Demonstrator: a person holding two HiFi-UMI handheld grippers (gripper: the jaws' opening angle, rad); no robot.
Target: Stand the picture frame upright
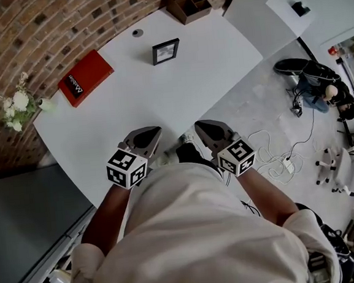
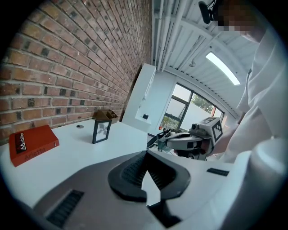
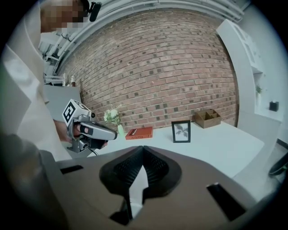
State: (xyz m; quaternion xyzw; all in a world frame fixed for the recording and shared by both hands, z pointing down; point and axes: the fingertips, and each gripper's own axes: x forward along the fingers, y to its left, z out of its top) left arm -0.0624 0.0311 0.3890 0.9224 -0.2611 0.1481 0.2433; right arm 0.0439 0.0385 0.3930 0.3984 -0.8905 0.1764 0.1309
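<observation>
The black picture frame stands upright on the far part of the white table, its picture facing me. It also shows in the left gripper view as the frame and in the right gripper view as the frame. My left gripper and right gripper hover side by side at the table's near edge, close to my body and far from the frame. Both are shut with nothing between the jaws, as seen at the left gripper and the right gripper.
A red book lies at the left of the frame. A vase of white flowers stands at the table's left corner by the brick wall. A wooden organizer sits at the far end. Cables and a chair are on the floor at right.
</observation>
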